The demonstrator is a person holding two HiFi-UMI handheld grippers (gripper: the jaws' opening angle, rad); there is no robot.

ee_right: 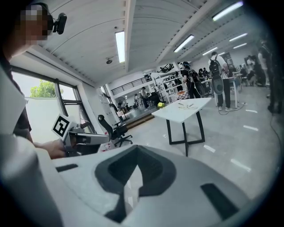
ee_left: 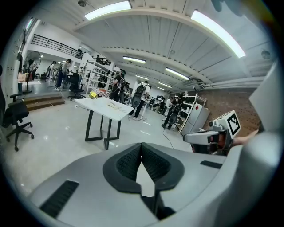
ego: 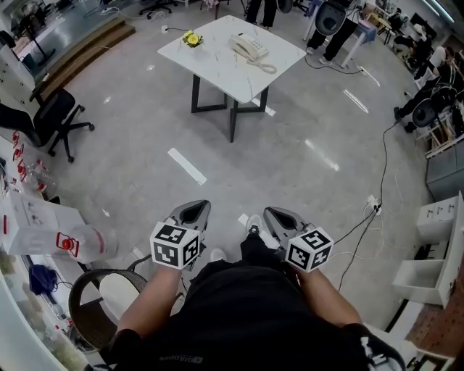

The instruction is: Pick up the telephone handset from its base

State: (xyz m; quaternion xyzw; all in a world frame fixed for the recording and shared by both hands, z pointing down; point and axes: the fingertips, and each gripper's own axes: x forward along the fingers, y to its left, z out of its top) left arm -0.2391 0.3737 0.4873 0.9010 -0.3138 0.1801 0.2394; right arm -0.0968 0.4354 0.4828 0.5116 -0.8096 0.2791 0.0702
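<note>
A cream telephone sat on a white table, its coiled cord beside it. The left gripper and right gripper hovered side by side, well away.

Bright, even light falls from long ceiling strips at twelve o'clock. Daylight joins it through a window at nine o'clock in the right gripper view. The glossy floor throws back pale streaks. Both gripper views bow hard toward dark, vignetted rims — the foreground is soft.
</note>
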